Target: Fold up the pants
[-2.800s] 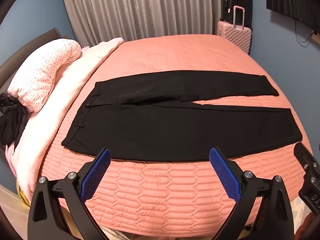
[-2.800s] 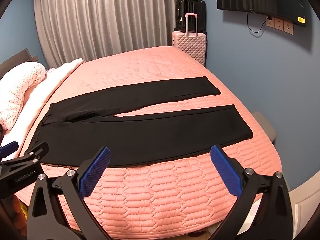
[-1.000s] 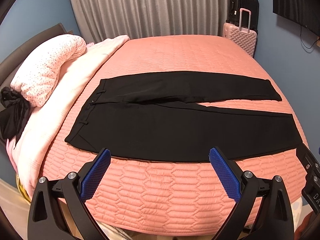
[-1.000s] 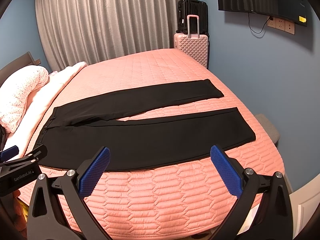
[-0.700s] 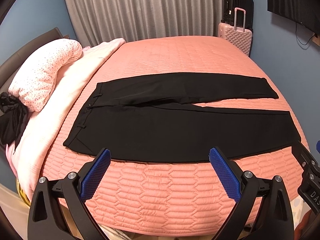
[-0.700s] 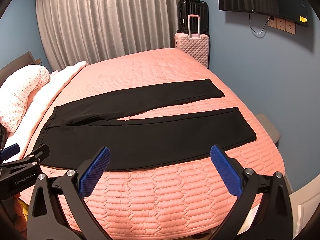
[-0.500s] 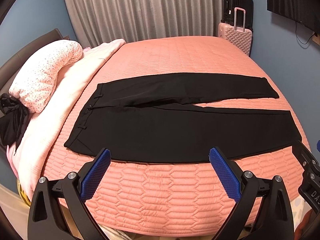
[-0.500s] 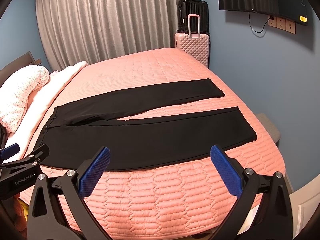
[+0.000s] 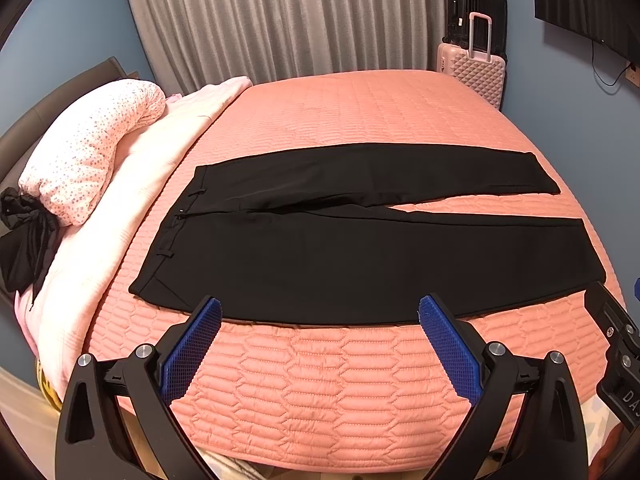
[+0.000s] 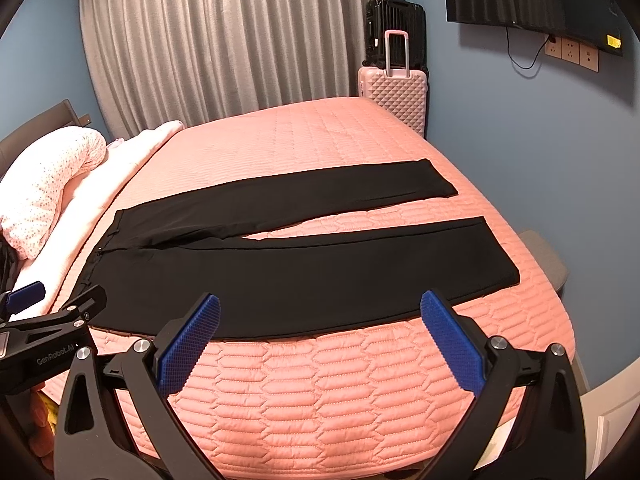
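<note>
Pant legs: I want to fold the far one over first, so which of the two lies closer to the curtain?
The upper pant leg, lying beyond the wedge of bedspread that separates it from the lower leg.

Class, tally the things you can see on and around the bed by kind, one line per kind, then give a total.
Pants: 1
Suitcases: 2 (pink suitcase, black suitcase)
Pillows: 1 (spotted pillow)
Blankets: 1 (pale pink blanket)
Grippers: 2 (left gripper, right gripper)
Total: 7
</note>
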### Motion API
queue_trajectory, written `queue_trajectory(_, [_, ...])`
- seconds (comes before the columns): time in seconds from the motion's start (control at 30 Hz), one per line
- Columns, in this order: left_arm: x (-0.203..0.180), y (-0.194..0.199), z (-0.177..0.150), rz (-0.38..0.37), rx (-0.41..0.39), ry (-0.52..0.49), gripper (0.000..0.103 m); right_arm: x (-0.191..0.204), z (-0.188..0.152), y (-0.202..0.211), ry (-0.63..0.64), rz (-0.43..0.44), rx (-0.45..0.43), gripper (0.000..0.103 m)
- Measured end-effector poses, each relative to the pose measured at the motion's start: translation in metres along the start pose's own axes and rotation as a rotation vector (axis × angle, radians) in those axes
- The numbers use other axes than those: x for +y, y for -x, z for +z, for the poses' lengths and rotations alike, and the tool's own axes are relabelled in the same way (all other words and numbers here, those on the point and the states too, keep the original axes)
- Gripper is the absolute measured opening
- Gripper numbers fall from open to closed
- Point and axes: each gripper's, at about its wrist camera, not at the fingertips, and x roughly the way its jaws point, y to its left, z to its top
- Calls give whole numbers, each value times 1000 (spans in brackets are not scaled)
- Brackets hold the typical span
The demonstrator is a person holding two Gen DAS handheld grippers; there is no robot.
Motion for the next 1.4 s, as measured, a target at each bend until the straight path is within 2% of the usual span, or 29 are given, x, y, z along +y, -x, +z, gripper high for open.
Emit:
queue_trajectory(0.5, [-1, -7, -3, -25, 6, -10, 98, -8, 4, -7, -1, -6, 7, 98])
queue_trajectory(0.67, [-5, -14, -3, -33, -54, -19, 97, -39, 23, -34, 0, 79, -12, 98])
queue_trajectory(0.77, [-7, -28, 0, -52, -63, 1, 97, -77, 47, -72, 8, 94, -40, 98])
queue_trajectory(0.83, [-13, -48, 8, -86, -8, -9, 97, -108, 68, -111, 12, 129, -36, 98])
queue_trajectory(0.9, [-25, -74, 19, -42, 52, -66, 97, -135, 90, -156, 18, 135, 8, 98])
queue_trajectory(0.97, [-35, -95, 28, -18, 68, -84, 98, -165, 116, -212, 24, 106, 51, 98])
queue_trajectory(1.03, [-41, -116, 37, -42, 90, -65, 98, -191, 140, -272, 52, 35, 113, 98])
queue_trajectory(1.07, [-44, -127, 42, -44, 100, -51, 97, -202, 152, -304, 69, 38, 152, 98])
queue_trajectory(1.23, [-66, -175, 64, -43, 93, -48, 97, -233, 197, -420, 169, -10, 247, 98])
queue_trajectory(1.4, [-85, -214, 76, -12, 86, -107, 98, -265, 216, -505, 175, 17, 357, 98])
